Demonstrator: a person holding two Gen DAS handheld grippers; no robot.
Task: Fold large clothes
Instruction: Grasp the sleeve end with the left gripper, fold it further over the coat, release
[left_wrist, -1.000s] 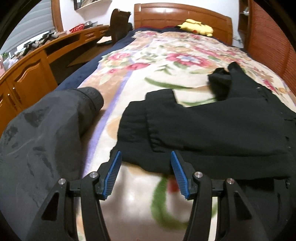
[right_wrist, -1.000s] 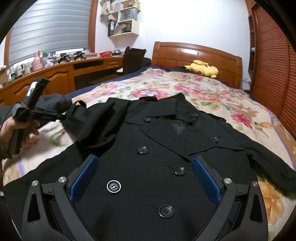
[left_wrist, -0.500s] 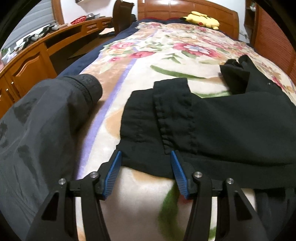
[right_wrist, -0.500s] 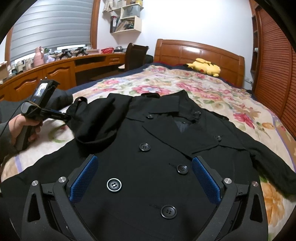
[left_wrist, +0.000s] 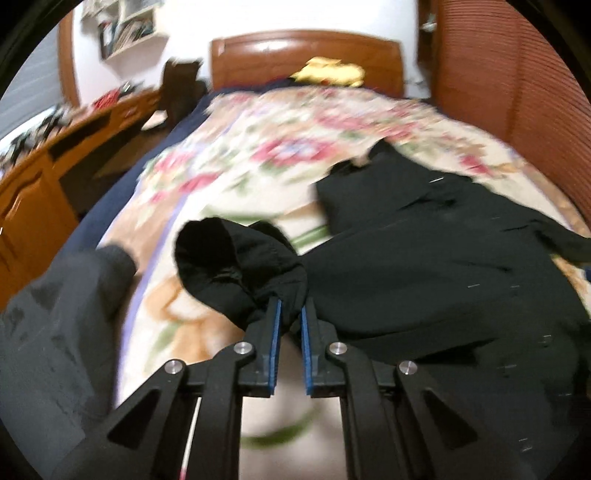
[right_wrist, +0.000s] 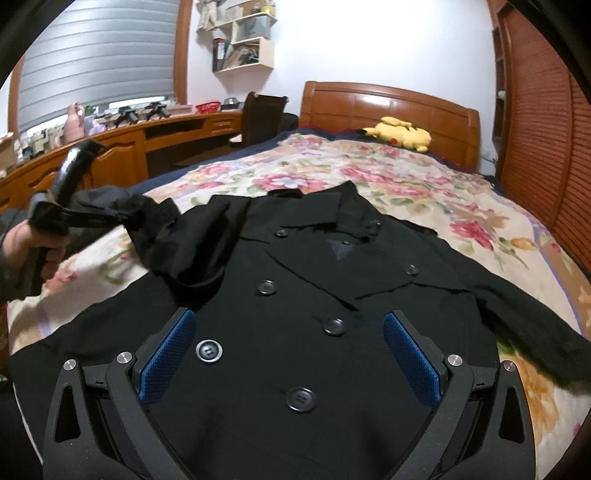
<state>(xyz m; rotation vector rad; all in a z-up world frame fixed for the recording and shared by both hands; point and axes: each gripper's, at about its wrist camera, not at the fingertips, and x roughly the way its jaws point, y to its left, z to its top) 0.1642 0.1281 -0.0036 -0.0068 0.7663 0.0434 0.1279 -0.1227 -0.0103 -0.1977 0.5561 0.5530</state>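
Black cloth is now pinched in the left hand-held gripper: half a second ago its blue pads stood wide apart at the edge of the sleeve, which lay flat on the bed, and now they have closed to a narrow slit on the sleeve near its cuff and lifted it, so the round cuff opening gapes toward the camera and the fabric bunches above the flowered bedspread. In the right wrist view the same sleeve hangs raised from that gripper at the left, clear of the bed. This suggests the first fold has begun, with the sleeve ready to be carried across the chest of the coat. The coat lies face up and buttoned on the bed, collar toward the headboard, its other sleeve stretched out flat to the right. The right hand-held gripper hovers over the coat's lower front, jaws wide apart and holding nothing, buttons visible between them.
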